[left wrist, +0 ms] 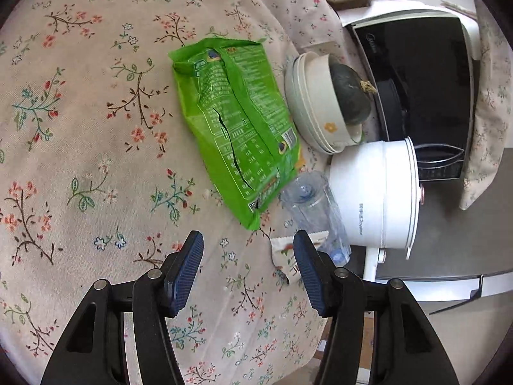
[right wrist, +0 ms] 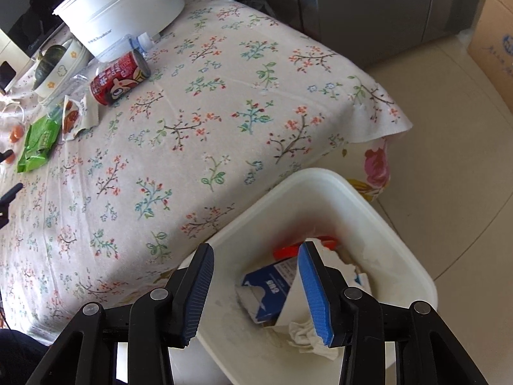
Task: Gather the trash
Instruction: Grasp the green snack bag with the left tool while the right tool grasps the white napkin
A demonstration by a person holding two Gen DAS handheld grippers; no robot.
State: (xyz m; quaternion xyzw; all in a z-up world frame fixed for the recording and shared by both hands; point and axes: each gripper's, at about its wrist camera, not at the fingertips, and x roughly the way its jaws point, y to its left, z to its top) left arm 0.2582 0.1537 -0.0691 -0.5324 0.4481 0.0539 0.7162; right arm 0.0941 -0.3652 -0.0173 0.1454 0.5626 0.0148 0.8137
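Over the floral tablecloth point(left wrist: 80, 147), the left gripper point(left wrist: 248, 240) gapes empty near a crumpled green plastic snack bag point(left wrist: 234, 128); the right gripper point(right wrist: 256, 253) hangs spread, empty, above the white plastic bin point(right wrist: 320, 176).

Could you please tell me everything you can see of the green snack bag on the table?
The green snack bag is a glossy, crinkled plastic packet lying flat on the floral tablecloth, printed back up, with white text, a barcode and a centre seam. A long jagged tear runs along it. One end lies against a clear plastic bottle; a bowl sits beside it. No gripper touches it.
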